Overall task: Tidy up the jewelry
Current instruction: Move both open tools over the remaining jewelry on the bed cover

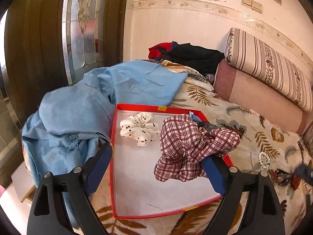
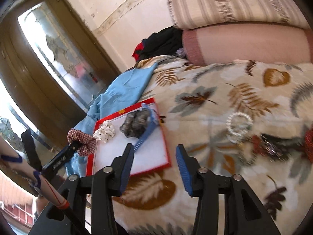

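Reaching right across the leaf-print bedspread [image 2: 205, 90] for the pearl bracelet [image 2: 239, 127], with the red tray [image 1: 137, 106] lying off to the left.

The right gripper [image 2: 154, 168] is hovering with jaws apart and empty, the bracelet sitting up and to its right, nearer this hand than the other. The left gripper [image 1: 156, 168] is standing wide over the tray, the plaid scrunchie [image 1: 191, 146] draping against its right pad, seemingly unpinched, beside the white dotted scrunchie [image 1: 139, 128].
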